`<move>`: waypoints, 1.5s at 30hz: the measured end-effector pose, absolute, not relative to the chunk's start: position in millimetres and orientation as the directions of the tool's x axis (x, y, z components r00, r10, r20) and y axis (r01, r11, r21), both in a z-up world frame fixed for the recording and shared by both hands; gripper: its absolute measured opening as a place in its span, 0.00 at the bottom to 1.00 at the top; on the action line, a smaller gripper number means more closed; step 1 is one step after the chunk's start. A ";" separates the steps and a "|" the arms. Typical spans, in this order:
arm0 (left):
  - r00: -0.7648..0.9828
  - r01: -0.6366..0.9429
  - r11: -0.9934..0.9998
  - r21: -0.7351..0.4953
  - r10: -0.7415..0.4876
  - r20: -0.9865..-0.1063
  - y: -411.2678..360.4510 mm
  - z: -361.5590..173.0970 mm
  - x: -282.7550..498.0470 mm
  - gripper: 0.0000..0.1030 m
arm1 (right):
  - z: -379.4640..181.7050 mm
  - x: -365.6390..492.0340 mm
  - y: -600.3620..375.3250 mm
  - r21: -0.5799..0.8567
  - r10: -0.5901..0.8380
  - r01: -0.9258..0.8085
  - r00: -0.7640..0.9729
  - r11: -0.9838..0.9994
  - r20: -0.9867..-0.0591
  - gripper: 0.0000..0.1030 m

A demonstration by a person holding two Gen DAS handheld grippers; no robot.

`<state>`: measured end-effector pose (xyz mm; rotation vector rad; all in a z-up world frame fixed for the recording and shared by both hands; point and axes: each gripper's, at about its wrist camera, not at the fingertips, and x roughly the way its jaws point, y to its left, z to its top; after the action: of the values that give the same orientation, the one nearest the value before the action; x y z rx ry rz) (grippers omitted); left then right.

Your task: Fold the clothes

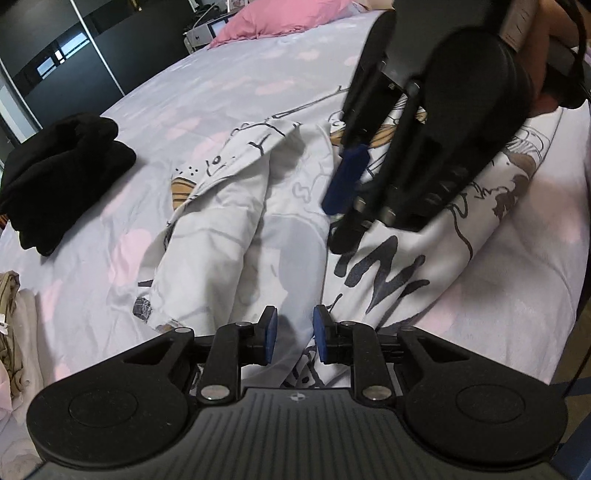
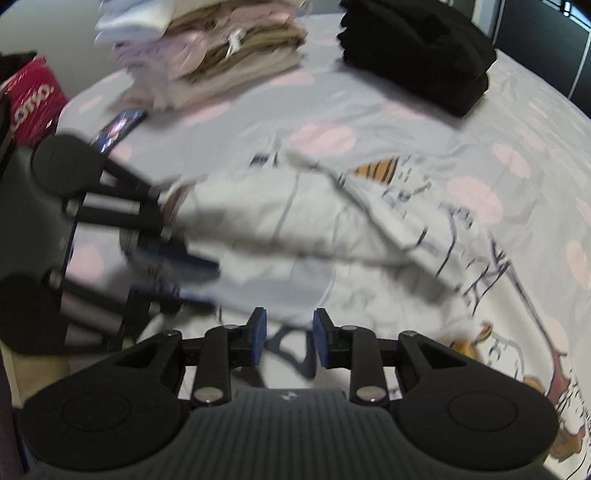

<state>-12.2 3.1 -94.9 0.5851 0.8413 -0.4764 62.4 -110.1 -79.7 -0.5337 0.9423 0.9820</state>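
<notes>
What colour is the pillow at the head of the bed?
Pink; the pillow shows best in the left wrist view.

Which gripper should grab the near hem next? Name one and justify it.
Left, probably. The left gripper is open with the white printed garment's near edge already between its fingers. The right gripper is open too, over print, in a blurred view.

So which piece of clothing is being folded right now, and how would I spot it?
Look at the bed with the pale pink-spotted sheet. In its middle, right under both grippers, lies a crumpled white shirt. Unlike the folded black pile and the beige stack, it is loose and printed with cartoon drawings.
</notes>
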 end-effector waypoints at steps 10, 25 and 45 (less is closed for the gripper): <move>0.575 0.610 0.741 0.282 -0.169 -0.800 -4.1 -92.8 -7.6 0.24 | -87.3 67.8 -95.9 -0.048 0.446 -0.888 0.277 0.458 -0.851 0.24; 0.629 0.367 0.929 0.051 -0.207 -0.749 57.1 -53.7 41.1 0.00 | -58.4 86.5 -90.5 -0.067 0.491 -0.868 0.341 0.493 -0.802 0.25; 0.600 0.156 0.972 -0.173 -0.232 -0.765 118.6 -61.7 70.8 0.00 | -83.5 108.5 -57.2 0.129 0.529 -0.834 0.213 0.537 -0.822 0.30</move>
<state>70.8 118.6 -61.7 -0.0913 0.8998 -0.2255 108.5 -57.2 -83.5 -0.3792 0.9544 0.9772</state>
